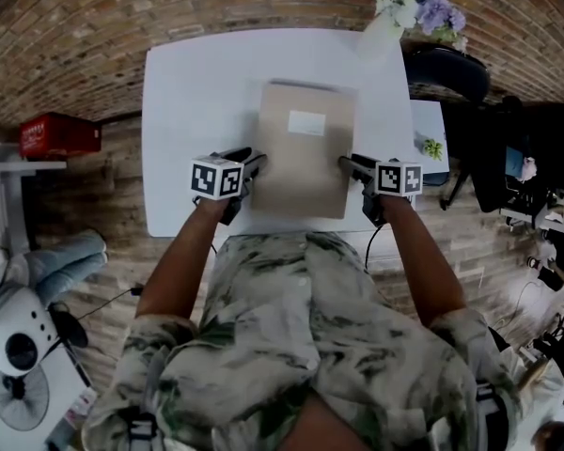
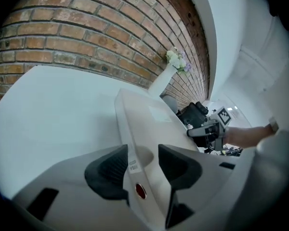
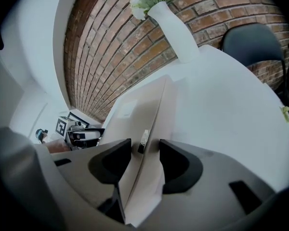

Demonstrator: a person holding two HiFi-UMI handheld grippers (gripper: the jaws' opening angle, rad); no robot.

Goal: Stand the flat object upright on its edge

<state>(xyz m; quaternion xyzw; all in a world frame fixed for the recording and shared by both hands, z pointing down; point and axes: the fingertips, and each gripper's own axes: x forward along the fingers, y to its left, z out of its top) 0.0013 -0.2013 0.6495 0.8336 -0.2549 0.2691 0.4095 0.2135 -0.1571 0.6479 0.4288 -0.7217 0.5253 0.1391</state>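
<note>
A flat beige box [image 1: 305, 148] with a white label lies on the white table [image 1: 193, 92], its long side running away from me. My left gripper [image 1: 256, 164] is at its left edge and my right gripper [image 1: 346, 164] at its right edge, both near the front end. In the left gripper view the box's edge [image 2: 135, 129] sits between the spread jaws of the left gripper [image 2: 143, 160], with a gap on the right side. In the right gripper view the box's edge [image 3: 151, 114] sits between the jaws of the right gripper [image 3: 144, 158], pads apart from it.
A white vase with flowers [image 1: 406, 6] stands at the table's far right corner. A dark chair [image 1: 446, 73] is behind the right edge. The table's front edge is just under my hands. A red box [image 1: 61, 134] and a fan [image 1: 19, 350] stand off to the left.
</note>
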